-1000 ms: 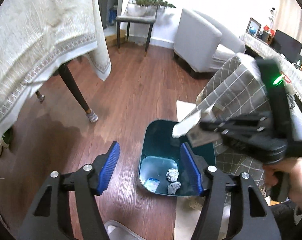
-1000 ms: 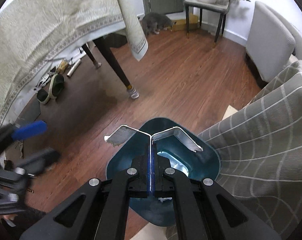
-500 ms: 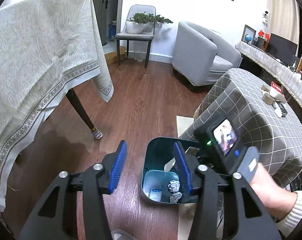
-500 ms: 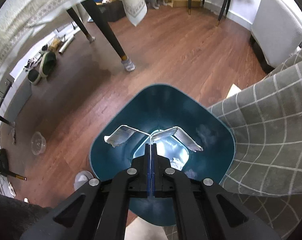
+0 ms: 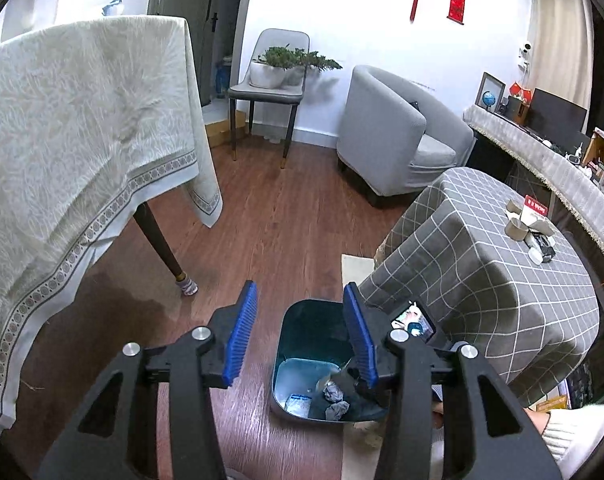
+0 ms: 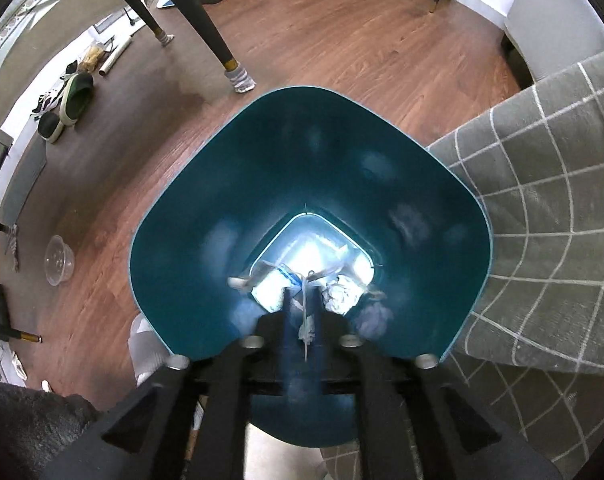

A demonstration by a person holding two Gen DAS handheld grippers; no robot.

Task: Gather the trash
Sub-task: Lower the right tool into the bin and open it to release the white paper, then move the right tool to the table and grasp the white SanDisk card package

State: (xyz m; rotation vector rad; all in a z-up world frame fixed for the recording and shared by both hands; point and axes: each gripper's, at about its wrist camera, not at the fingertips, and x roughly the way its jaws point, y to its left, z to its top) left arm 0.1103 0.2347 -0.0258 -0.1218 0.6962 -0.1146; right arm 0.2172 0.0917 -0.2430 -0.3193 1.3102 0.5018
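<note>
Wrapper let go over the teal bin

The right gripper (image 6: 299, 312) points down into the smooth, rounded-square plastic bin (image 6: 221, 216); its fingers have just been parting, the crinkled wrapper (image 6: 306, 316) loose between them — crumpled paper balls (image 6: 342, 296) below. The left gripper (image 5: 297, 338) hangs released, empty.

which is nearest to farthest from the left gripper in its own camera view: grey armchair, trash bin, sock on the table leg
1. The trash bin, just beyond the left gripper, low centre, its rim showing between the fingers.
2. The sock on the table leg, on the floor ahead to the left.
3. The grey armchair, far across the room, upper right by the wall.
</note>
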